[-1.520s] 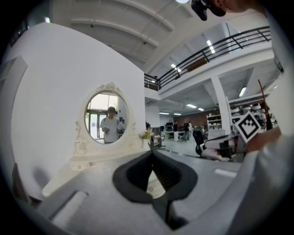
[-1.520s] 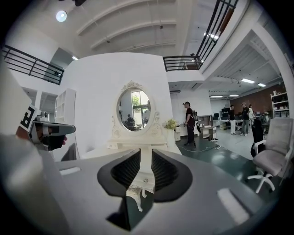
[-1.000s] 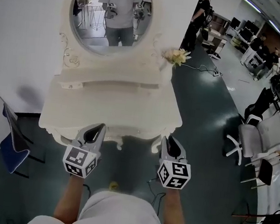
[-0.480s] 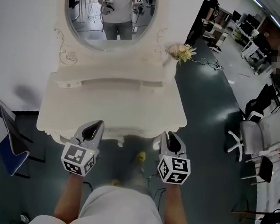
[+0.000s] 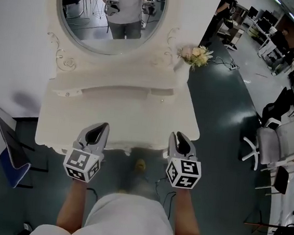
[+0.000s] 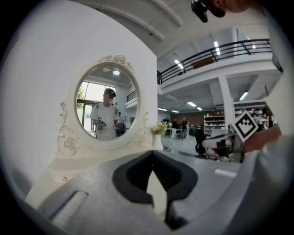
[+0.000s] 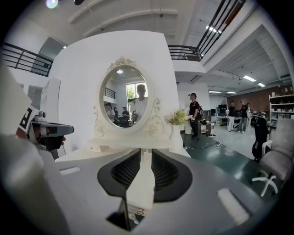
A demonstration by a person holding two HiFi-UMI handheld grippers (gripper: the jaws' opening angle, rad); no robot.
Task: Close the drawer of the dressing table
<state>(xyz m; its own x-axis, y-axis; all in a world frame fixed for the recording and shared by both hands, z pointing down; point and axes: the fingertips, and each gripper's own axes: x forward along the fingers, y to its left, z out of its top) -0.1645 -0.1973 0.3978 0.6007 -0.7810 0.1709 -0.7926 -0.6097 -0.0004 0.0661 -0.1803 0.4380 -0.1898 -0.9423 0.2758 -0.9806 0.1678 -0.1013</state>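
The white dressing table (image 5: pixel 115 121) stands in front of me under its oval mirror (image 5: pixel 113 12). No pulled-out drawer shows from above; its front is hidden below the tabletop edge. My left gripper (image 5: pixel 102 129) hovers at the front edge, left of centre, its jaws meeting at the tips with nothing held (image 6: pixel 153 158). My right gripper (image 5: pixel 178 137) is level with it at the right, its jaws a narrow gap apart and empty (image 7: pixel 143 158). Between the right jaws I see the table's white front and a small metal drawer handle (image 7: pixel 133 210).
A vase of flowers (image 5: pixel 196 54) stands at the table's back right corner. A blue chair (image 5: pixel 7 152) is on the floor to the left and office chairs (image 5: pixel 275 143) to the right. Cables (image 5: pixel 223 62) lie on the dark floor, and people stand far off.
I have moved closer to the table. Both grippers went forward from over the floor to the tabletop's front edge. Their jaws look the same as before.
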